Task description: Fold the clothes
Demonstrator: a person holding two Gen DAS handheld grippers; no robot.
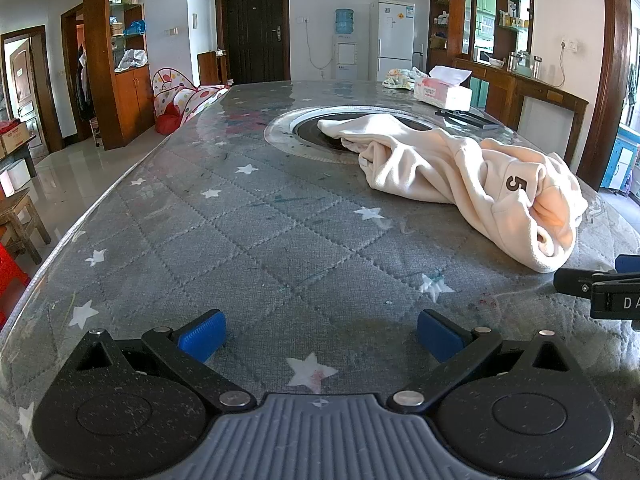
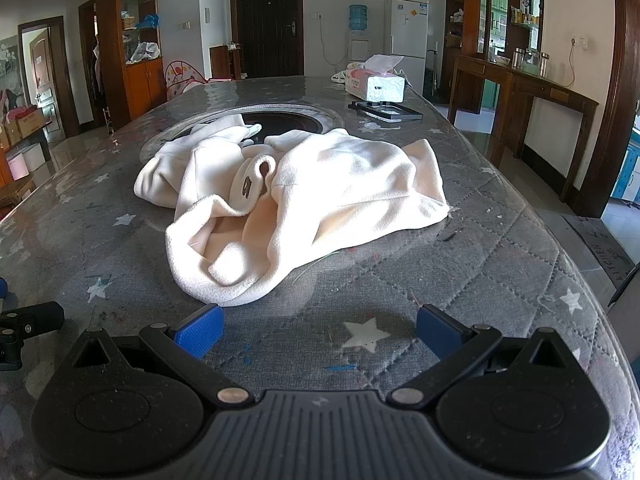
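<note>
— What's on the table (image 2: 500,248)?

— One cream garment (image 2: 304,200), crumpled in a heap by the round inset (image 1: 308,128). The left view shows a "5" on it; the right view shows its open hem instead.

— Anything else?

— One tissue box (image 2: 376,84), one black frame (image 2: 386,111) beside it.

— And the tongs?

— Two. Left gripper (image 1: 320,336) and right gripper (image 2: 318,334) both spread wide, holding nothing, short of the cloth.

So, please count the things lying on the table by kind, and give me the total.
Cream garment, crumpled: 1
Tissue box: 1
Black flat frame: 1
Patterned cloth bundle behind the tissue box: 1
Total: 4
</note>
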